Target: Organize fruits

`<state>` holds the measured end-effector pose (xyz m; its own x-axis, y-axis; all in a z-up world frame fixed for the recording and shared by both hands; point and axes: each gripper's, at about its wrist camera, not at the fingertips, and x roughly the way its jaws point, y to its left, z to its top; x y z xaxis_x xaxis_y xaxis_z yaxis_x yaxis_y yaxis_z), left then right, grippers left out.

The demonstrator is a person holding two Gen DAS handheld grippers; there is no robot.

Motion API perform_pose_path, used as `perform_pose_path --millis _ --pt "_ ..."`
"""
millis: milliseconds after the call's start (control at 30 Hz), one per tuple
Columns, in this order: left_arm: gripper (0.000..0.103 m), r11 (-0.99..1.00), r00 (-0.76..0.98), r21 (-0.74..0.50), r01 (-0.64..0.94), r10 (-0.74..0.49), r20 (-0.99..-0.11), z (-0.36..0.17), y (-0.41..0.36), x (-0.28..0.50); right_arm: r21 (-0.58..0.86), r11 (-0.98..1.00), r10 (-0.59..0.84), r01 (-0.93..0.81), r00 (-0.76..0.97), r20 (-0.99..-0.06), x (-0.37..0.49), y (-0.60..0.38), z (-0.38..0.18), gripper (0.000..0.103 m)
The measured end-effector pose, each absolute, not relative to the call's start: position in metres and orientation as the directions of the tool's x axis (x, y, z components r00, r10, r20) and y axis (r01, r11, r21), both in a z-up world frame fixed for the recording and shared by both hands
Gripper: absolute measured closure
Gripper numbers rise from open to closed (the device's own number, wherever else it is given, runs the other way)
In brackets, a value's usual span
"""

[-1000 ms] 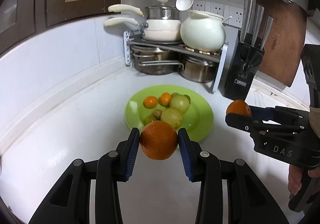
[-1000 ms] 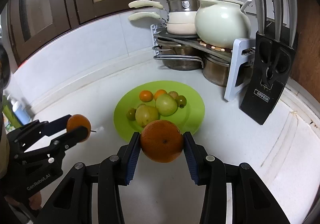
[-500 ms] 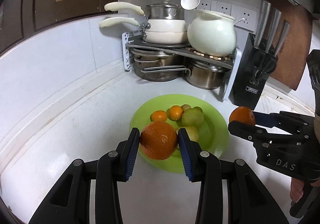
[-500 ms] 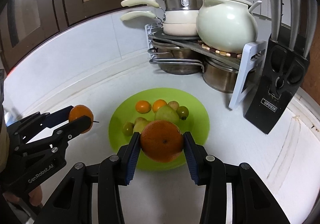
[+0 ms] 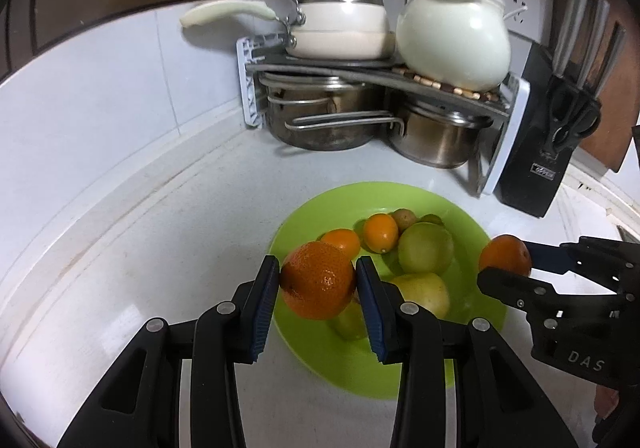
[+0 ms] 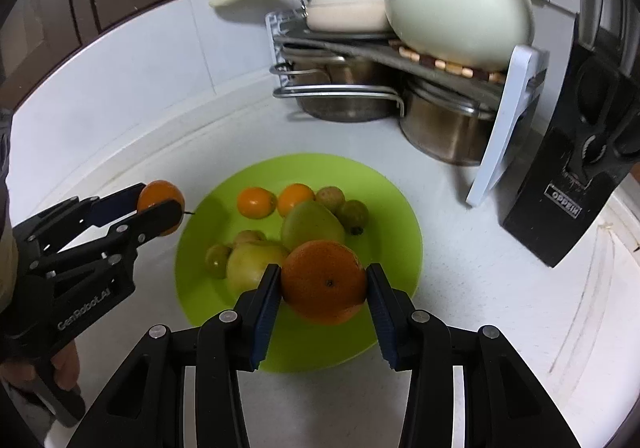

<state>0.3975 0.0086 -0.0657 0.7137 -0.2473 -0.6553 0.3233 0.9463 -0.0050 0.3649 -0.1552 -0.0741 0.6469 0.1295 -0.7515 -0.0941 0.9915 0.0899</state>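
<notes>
left tool: mine, pinching an orange between the blue pads, held over the near-left rim of the green plate
right tool: mine too, clamped on a second orange, above the near part of the plate
done: plate on the worktop already has two small oranges, two green apples or pears and a few small greenish fruits
left: both held oranges not yet set down; my guess is they go on the free near side of the plate
progress: late stage, no loose fruit on the worktop in view
writing: "OPPEIN" on the knife block; "GenRobot.AI" on the left tool body in the right view; "DAS" on the right tool body in the left view
unreadable: small badge on the steel pot lid
</notes>
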Motion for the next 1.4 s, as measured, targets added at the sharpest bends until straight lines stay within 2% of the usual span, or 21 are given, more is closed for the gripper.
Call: perform_pose_path --millis 500,667,800,967,1100,1300,1400 --pt "0.063 0.945 0.691 -0.006 0.327 -0.243 -0.680 -0.084 -0.004 0.425 0.120 0.991 0.135 -0.066 0.610 -0.781 0.387 -0.164 -0.094 0.059" --pt "0.060 0.946 0.704 0.001 0.324 -0.240 -0.669 -0.077 -0.003 0.421 0.105 0.993 0.113 -0.049 0.620 -0.776 0.385 -0.166 -0.091 0.058" --pt "0.053 0.950 0.705 -0.012 0.312 -0.240 -0.668 -0.072 0.003 0.408 0.094 0.994 0.104 -0.050 0.648 -0.755 0.376 -0.166 -0.082 0.049" --pt "0.050 0.959 0.718 -0.002 0.282 -0.212 -0.663 -0.060 0.012 0.385 0.095 0.994 0.101 -0.045 0.668 -0.737 0.363 -0.166 -0.072 0.048" --pt "0.046 0.965 0.735 0.007 0.261 -0.194 -0.650 -0.047 0.019 0.364 0.090 0.995 0.092 -0.040 0.696 -0.712 0.344 -0.163 -0.061 0.044" --pt "0.039 0.968 0.771 0.031 0.249 -0.178 -0.611 -0.026 0.030 0.327 0.088 0.996 0.079 -0.028 0.745 -0.663 0.311 -0.156 -0.041 0.037" --pt "0.032 0.967 0.789 0.034 0.252 -0.185 -0.586 -0.015 0.035 0.308 0.082 0.997 0.063 -0.015 0.772 -0.632 0.292 -0.153 -0.031 0.033"
